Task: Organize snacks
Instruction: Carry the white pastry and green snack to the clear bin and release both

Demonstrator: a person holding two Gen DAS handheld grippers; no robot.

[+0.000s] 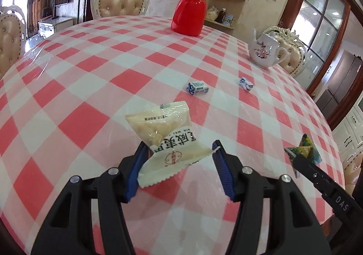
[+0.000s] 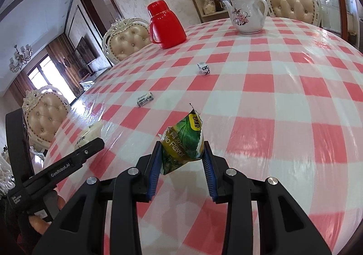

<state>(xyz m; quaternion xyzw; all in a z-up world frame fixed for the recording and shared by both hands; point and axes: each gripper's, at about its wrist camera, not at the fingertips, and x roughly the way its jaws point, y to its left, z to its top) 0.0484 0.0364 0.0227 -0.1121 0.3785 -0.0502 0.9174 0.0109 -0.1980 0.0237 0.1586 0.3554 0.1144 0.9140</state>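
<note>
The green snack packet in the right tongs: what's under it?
Under the green snack packet, which the right tongs clamp, only checked tablecloth shows. Its lower tip hides the cloth directly below.

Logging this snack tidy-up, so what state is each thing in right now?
Left hand-held gripper: shut on cream packet, lifted.
Right hand-held gripper: shut on green packet.
Two blue candies: lying loose on table.
Flask: upright, capped.
Teapot: upright, lidded.
</note>
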